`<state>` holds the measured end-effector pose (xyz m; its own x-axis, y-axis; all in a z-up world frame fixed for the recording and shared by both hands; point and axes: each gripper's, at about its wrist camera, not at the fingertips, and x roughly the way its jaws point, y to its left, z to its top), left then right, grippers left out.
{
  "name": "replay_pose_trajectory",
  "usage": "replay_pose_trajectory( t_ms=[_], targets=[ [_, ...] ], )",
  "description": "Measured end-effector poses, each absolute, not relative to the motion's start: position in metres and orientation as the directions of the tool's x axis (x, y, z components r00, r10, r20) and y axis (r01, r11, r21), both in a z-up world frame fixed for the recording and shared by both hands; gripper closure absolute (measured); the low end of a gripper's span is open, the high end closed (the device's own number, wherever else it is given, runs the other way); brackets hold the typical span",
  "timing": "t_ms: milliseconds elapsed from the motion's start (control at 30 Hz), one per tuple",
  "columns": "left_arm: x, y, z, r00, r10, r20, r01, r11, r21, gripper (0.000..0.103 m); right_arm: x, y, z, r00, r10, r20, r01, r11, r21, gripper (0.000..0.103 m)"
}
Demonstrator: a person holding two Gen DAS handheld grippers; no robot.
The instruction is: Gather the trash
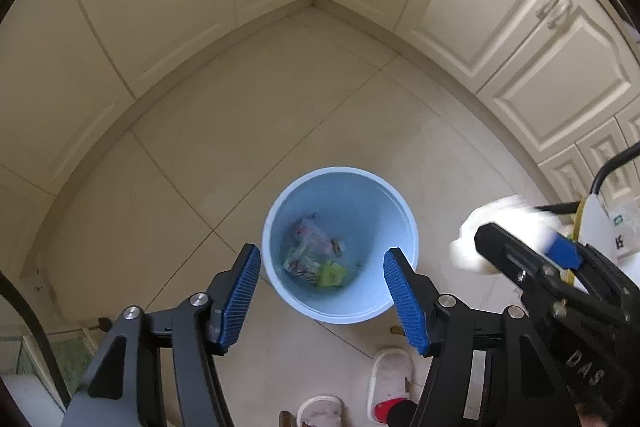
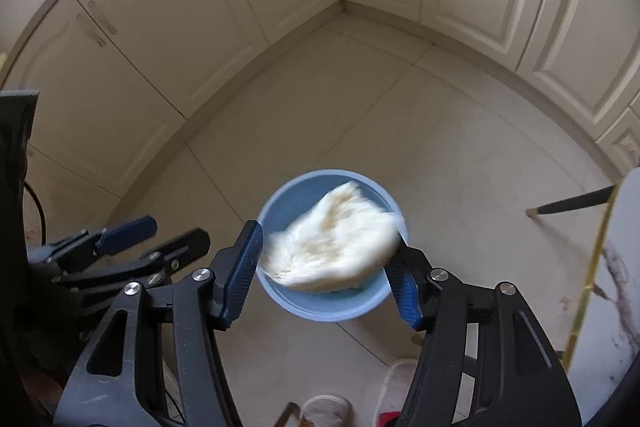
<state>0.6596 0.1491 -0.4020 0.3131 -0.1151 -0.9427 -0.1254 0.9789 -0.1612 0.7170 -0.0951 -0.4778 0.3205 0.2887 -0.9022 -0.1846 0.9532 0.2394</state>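
Observation:
A light blue trash bin [image 1: 340, 311] stands on the tiled floor with wrappers [image 1: 316, 251] at its bottom; it also shows in the right wrist view [image 2: 328, 309]. My left gripper [image 1: 322, 291] is open and empty above the bin's near side. My right gripper [image 2: 326, 263] has its jaws spread wide, with a blurred white crumpled tissue [image 2: 332, 247] between the fingers, over the bin's mouth. I cannot tell whether the pads still touch it. In the left wrist view the right gripper [image 1: 524, 251] and the tissue [image 1: 496, 223] show to the bin's right.
Cream cabinets [image 1: 500, 7] line both walls and meet at a corner behind the bin. White slippers [image 1: 390, 379] lie on the floor near me. A chair leg [image 2: 572, 205] and a white marble table edge [image 2: 612, 287] stand at the right.

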Motion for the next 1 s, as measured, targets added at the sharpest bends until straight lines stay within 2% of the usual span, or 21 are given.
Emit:
replay_pose_trajectory(
  t_ms=[67, 133, 267, 333, 433, 500, 633, 700, 833, 900, 1000],
  targets=[
    [0.659, 0.152, -0.389, 0.322, -0.116, -0.94, -0.148, 0.974, -0.171, 0.043, 0.72, -0.093, -0.476, 0.324, 0.303, -0.896, -0.179, 0.95, 0.257, 0.032],
    [0.653, 0.16, -0.382, 0.329, -0.114, -0.937, -0.163, 0.971, -0.176, 0.043, 0.722, -0.091, -0.47, 0.333, 0.335, -0.882, -0.186, 0.94, 0.287, 0.017],
    [0.629, 0.17, -0.349, 0.385, -0.095, -0.918, -0.181, 0.968, -0.176, 0.043, 0.712, -0.084, -0.444, 0.359, 0.35, -0.865, -0.223, 0.932, 0.285, 0.016],
    [0.612, 0.175, -0.325, 0.428, -0.08, -0.9, -0.188, 0.966, -0.176, 0.043, 0.7, -0.079, -0.419, 0.387, 0.343, -0.856, -0.247, 0.933, 0.263, 0.006],
    [0.585, 0.173, -0.282, 0.511, -0.026, -0.859, -0.21, 0.965, -0.154, 0.041, 0.674, -0.068, -0.373, 0.451, 0.348, -0.822, -0.287, 0.928, 0.236, 0.004],
    [0.565, 0.171, -0.249, 0.574, -0.014, -0.819, -0.208, 0.965, -0.163, 0.033, 0.658, -0.064, -0.345, 0.488, 0.343, -0.802, -0.307, 0.928, 0.21, 0.001],
    [0.521, 0.148, -0.192, 0.684, 0.029, -0.729, -0.191, 0.972, -0.14, 0.027, 0.605, -0.065, -0.271, 0.609, 0.321, -0.725, -0.337, 0.933, 0.13, 0.0],
    [0.497, 0.129, -0.164, 0.735, 0.045, -0.676, -0.173, 0.977, -0.124, 0.016, 0.583, -0.069, -0.241, 0.658, 0.313, -0.685, -0.341, 0.935, 0.099, 0.0],
    [0.445, 0.085, -0.119, 0.822, 0.077, -0.565, -0.15, 0.985, -0.085, 0.012, 0.52, -0.09, -0.175, 0.772, 0.253, -0.583, -0.305, 0.952, 0.01, 0.0],
    [0.412, 0.056, -0.103, 0.864, 0.093, -0.495, -0.139, 0.989, -0.057, 0.005, 0.494, -0.099, -0.15, 0.815, 0.215, -0.538, -0.271, 0.962, -0.026, 0.0],
    [0.367, 0.016, -0.09, 0.906, 0.115, -0.407, -0.129, 0.992, -0.009, 0.004, 0.455, -0.116, -0.116, 0.868, 0.151, -0.474, -0.212, 0.974, -0.079, 0.0]
  ],
)
